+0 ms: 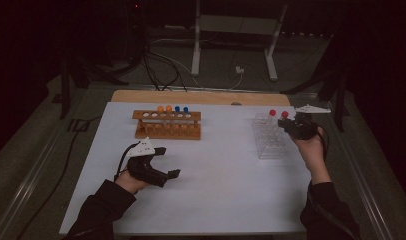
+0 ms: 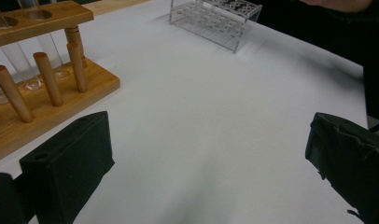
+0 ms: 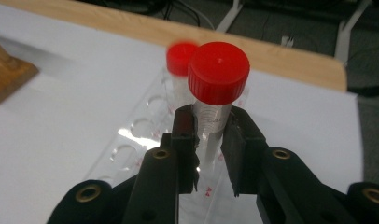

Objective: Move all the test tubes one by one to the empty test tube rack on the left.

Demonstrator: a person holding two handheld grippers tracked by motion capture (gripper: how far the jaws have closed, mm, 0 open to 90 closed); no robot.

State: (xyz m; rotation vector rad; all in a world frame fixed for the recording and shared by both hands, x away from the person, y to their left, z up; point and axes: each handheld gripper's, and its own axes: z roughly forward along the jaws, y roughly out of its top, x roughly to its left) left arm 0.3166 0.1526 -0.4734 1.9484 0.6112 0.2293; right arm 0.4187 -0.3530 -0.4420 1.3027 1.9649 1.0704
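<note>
red caps can be counted twice: one red-capped tube (image 3: 215, 93) is between the jaws of the right gripper (image 3: 208, 140), and a second red-capped tube (image 3: 179, 63) stands just behind it in the clear plastic rack (image 1: 269, 136). the right gripper is closed on the first tube, holding its clear body just under the cap, and the tube is upright over the rack, near the far right corner of the white table (image 1: 216, 170). there are two racks. the wooden rack (image 1: 167, 125) stands near the far edge, left of the middle, and carries four capped tubes, two orange and two blue. the left gripper (image 1: 163, 161) rests near the middle of the left half of the table with its jaws wide apart and nothing between them. between the two racks and toward the near edge the white surface is bare, so there is much open room.
</note>
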